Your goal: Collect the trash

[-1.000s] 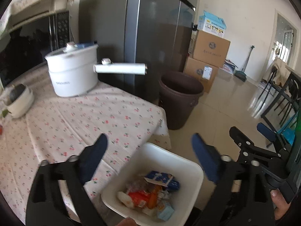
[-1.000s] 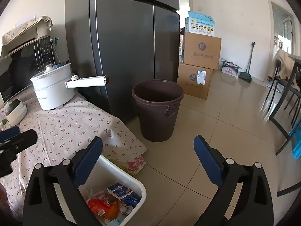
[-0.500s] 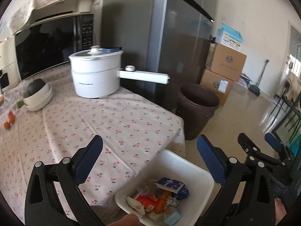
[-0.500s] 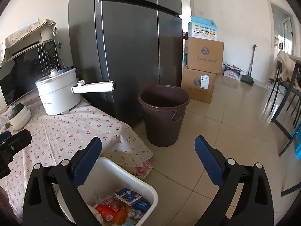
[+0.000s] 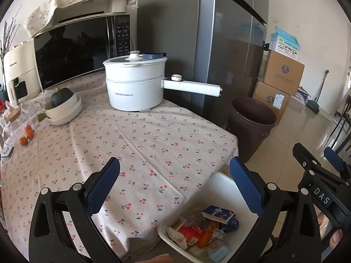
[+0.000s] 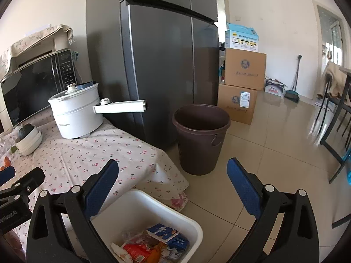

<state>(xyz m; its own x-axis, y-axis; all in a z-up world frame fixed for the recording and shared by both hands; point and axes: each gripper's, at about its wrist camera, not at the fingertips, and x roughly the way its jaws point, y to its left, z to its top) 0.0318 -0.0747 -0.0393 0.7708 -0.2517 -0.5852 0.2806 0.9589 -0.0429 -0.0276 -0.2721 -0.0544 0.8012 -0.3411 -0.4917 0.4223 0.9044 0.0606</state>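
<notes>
- Here, left gripper (image 5: pixel 174 177) with blue-padded black fingers spread wide, gripping nothing, held above the near edge of the cherry-print tablecloth (image 5: pixel 140 140).
- Right gripper (image 6: pixel 172 176) likewise spread wide and empty, hanging over the gap between the table corner and the tiled floor (image 6: pixel 274 153).
- Low between both grippers, a white rectangular plastic bin (image 6: pixel 158 208), just beside the table's near corner and below its top.
- Inside the bin, mixed trash: a blue-and-white carton (image 6: pixel 167 235), a red wrapper (image 6: pixel 136 251), crumpled clear plastic (image 5: pixel 193 217) and an orange scrap (image 5: pixel 204 236).
- On the floor past the table corner, a round dark-brown plastic trash can (image 6: pixel 200 138), upright, open-topped, close against the tall dark-grey refrigerator (image 6: pixel 158 65).
- On the cloth, well apart from the bin, a white electric pot with lid and long straight handle (image 5: pixel 136 85), the handle pointing toward the refrigerator.
- Left of the pot, stacked cream bowls (image 5: pixel 64 111) with a dark-green squash (image 5: pixel 60 96) on top; small orange fruits (image 5: pixel 27 134) nearer the cloth's left edge.
- Behind the pot, a black microwave (image 5: pixel 74 50) under a floral cover.
- Beyond the trash can, stacked brown cardboard boxes (image 6: pixel 242 85) topped by a blue-and-white box (image 6: pixel 242 37).
</notes>
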